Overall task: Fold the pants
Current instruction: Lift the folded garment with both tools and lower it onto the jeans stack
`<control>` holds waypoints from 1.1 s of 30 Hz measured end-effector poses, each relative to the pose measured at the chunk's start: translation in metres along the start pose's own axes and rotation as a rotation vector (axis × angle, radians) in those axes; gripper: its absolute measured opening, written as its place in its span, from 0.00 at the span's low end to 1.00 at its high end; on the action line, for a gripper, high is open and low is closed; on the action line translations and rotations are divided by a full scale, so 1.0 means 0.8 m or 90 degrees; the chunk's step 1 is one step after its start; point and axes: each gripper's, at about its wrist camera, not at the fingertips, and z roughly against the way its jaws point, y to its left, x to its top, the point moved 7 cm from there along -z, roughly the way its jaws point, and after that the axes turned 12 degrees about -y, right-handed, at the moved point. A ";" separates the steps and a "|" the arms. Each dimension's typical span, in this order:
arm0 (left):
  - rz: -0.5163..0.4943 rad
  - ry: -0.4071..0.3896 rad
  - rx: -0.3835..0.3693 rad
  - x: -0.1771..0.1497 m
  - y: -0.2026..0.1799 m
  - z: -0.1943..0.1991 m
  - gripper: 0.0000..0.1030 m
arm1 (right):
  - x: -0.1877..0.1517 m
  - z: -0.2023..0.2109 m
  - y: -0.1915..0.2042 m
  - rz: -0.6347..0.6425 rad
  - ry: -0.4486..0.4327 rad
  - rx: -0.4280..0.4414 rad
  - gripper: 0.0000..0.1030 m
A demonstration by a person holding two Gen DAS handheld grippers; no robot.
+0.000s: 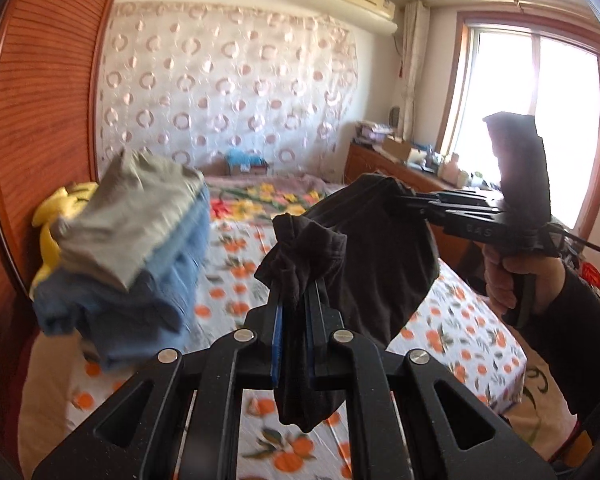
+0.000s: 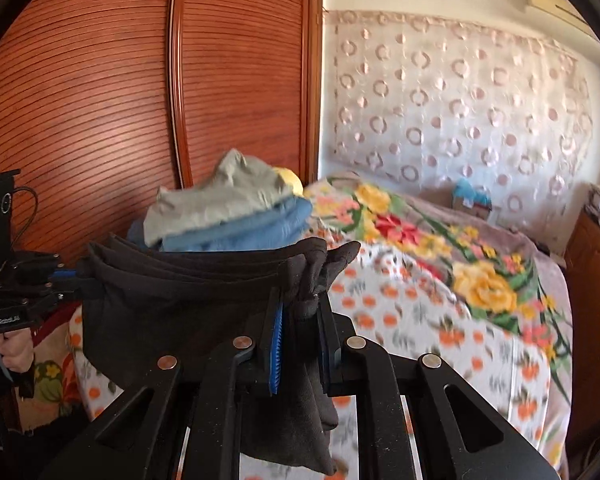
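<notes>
Black pants [image 1: 376, 248] hang in the air above the bed, stretched between both grippers. My left gripper [image 1: 296, 292] is shut on one bunched corner of the pants. My right gripper [image 1: 404, 196] shows at the right in the left wrist view, shut on the other corner. In the right wrist view my right gripper [image 2: 300, 312] pinches the black pants [image 2: 172, 304], and my left gripper [image 2: 80, 280] holds their far end at the left. The folded layers sag between them.
A stack of folded grey and blue clothes [image 1: 132, 256] lies on the bed's left side, also in the right wrist view [image 2: 228, 212]. The bed [image 1: 452, 320] has an orange-print sheet and a floral blanket [image 2: 440, 248]. A wooden wardrobe [image 2: 100, 100] stands left; a dresser [image 1: 400, 168] by the window.
</notes>
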 end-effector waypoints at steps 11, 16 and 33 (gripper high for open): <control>0.034 -0.051 0.042 0.054 0.068 -0.021 0.09 | 0.065 -0.127 -0.014 0.032 -0.015 0.034 0.14; 0.052 -0.072 0.067 0.067 0.104 -0.024 0.10 | 0.094 -0.197 -0.006 0.073 -0.007 0.052 0.14; 0.112 -0.046 0.188 0.027 0.225 -0.027 0.10 | 0.089 -0.393 0.032 0.062 0.020 0.106 0.27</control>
